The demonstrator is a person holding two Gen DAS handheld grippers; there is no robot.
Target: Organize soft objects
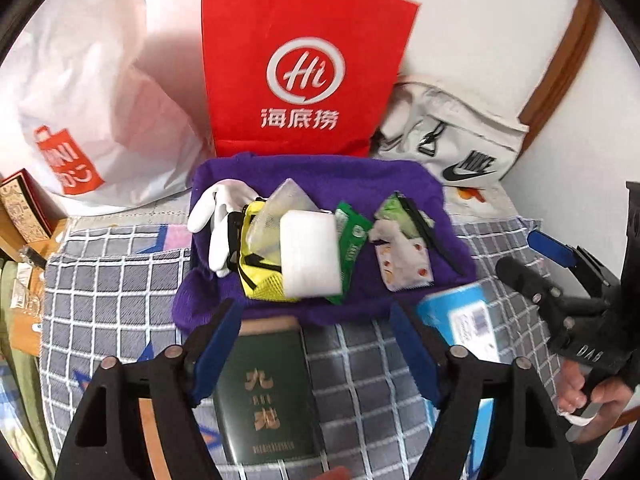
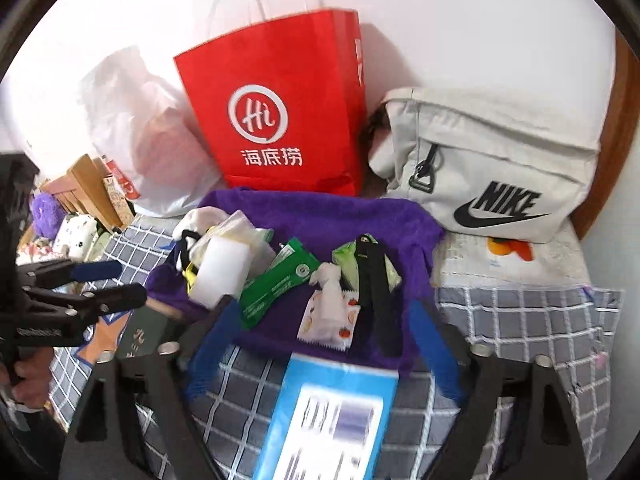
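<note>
From the left wrist, the left gripper (image 1: 316,344) stood spread wide with nothing between its blue fingers, poised over a green booklet (image 1: 266,396) on the checked cover (image 1: 112,280). At twelve o'clock from it lay the purple towel (image 1: 320,176) heaped with soft things: a white glove (image 1: 216,216) at ten o'clock of the pile, a yellow mesh pouch (image 1: 256,272), a white foam block (image 1: 310,252) in the middle, a green packet (image 1: 352,244) beside it, and a printed tissue pack (image 1: 404,264) at three o'clock. The right gripper (image 1: 532,256) showed at three o'clock, held in a hand (image 1: 592,396). From the right wrist, the right gripper (image 2: 320,344) also gaped wide and empty, above a blue box (image 2: 332,412); the tissue pack (image 2: 332,320) and a black strap (image 2: 374,296) lay at twelve o'clock, just ahead. Behind stood a red paper bag (image 2: 280,112) and a grey Nike bag (image 2: 496,160). Whether the heap was awaiting sorting or already gathered could not be settled. Any grasp would go best by pinching a loose item at its edge, low and square, so that neighbours did not drag along.
</note>
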